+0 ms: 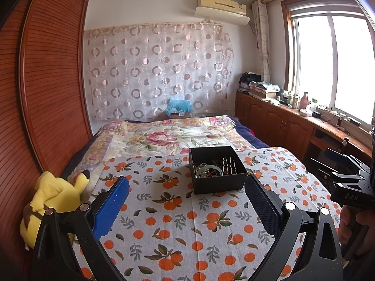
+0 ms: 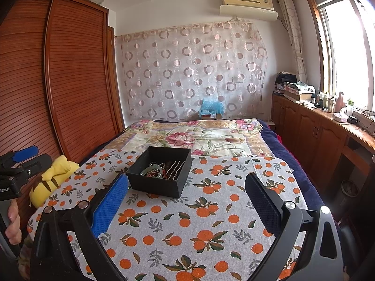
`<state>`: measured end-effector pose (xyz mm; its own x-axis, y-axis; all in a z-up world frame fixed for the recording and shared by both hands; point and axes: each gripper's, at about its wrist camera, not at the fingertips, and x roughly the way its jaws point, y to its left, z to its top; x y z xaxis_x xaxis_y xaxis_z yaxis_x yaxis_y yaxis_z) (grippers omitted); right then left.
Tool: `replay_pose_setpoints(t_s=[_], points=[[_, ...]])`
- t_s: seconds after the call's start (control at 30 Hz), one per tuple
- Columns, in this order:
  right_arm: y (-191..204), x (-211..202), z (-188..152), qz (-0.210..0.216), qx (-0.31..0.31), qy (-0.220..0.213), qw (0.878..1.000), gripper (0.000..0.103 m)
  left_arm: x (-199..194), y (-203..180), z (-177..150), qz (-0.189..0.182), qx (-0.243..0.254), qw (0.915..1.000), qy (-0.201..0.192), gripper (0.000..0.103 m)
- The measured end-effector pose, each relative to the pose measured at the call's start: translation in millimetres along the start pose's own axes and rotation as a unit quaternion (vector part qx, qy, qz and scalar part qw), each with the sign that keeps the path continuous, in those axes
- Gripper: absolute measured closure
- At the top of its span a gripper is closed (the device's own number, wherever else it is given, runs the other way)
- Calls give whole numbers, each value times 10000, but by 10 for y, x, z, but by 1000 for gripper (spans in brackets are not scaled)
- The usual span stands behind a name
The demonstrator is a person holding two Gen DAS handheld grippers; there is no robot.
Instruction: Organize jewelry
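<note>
Left wrist: square matte-black jewelry box.

You've got a matt black card-like box on a woven cotton-look orange-print cloth, textured blue rubbery pads on matt black plastic fingers, and glossy slatted wood wardrobe doors far left.

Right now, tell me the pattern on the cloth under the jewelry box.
Oranges with green leaves on pale grey cloth; clearest in the right wrist view.
</note>
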<state>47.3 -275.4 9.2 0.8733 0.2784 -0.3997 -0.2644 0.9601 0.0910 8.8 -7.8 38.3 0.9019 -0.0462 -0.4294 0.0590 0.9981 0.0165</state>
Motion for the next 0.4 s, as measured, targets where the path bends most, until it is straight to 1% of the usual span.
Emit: replay_pose_setpoints(t_s=[0.4], points=[[8, -1, -5, 6, 0, -2, 10000, 3, -5, -11, -3, 10, -4, 10000, 8, 8]])
